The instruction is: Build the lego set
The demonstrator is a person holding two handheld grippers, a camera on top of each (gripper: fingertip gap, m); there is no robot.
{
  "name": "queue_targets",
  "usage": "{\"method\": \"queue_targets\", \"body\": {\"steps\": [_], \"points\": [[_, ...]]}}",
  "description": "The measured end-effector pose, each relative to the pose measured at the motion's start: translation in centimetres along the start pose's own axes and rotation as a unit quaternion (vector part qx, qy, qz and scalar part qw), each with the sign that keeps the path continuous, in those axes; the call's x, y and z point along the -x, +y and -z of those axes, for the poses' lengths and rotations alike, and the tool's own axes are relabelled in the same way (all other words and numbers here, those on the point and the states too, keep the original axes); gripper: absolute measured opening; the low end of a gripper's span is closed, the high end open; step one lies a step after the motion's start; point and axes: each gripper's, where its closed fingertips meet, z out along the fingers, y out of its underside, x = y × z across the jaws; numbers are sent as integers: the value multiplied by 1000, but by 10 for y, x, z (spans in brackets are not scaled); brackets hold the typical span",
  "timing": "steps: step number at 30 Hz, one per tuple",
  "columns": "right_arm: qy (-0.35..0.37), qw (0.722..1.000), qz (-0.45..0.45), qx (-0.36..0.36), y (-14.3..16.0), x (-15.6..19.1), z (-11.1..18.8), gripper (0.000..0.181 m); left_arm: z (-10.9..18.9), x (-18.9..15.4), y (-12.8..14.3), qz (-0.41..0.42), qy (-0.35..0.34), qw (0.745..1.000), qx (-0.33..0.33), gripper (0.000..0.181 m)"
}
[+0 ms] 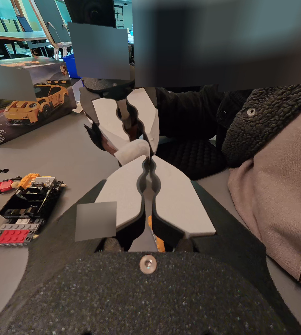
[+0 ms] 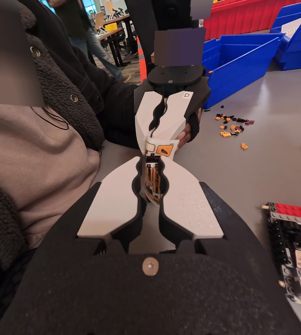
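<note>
Over a grey counter (image 2: 255, 163), both my jaws pinch one sticker sheet (image 2: 161, 148) between them; I should peel slowly, left gripper (image 1: 149, 159) steady, right gripper (image 2: 150, 161) easing apart.

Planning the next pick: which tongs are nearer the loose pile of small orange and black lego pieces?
Left. The left tongs sit just beside the pile; the right tongs face them from farther back.

sticker sheet (image 2: 153, 181): white, orange-black | bins (image 2: 240, 59): blue | table (image 2: 255, 163): grey
</note>
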Motion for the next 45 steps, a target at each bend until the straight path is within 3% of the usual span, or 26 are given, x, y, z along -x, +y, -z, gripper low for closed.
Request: {"method": "queue_targets", "body": {"steps": [8,25,36,41,45], "points": [[-5,1000,3,-9,-2,1,1,3,1,1,0,-3,-4,1000,0,0],[-56,998,-21,-20,1,11,0,0,-2,-9,2,-23,18,1000,8,0],[-34,999,-14,-20,0,5,4,0,1,-8,-1,-22,19,1000,0,0],[-23,1000,-11,-16,-1,4,3,32,3,-9,-4,-25,20,999,-13,0],[-31,999,-4,-13,-2,10,-4,30,2,-8,-3,-28,18,999,-11,0]]}}
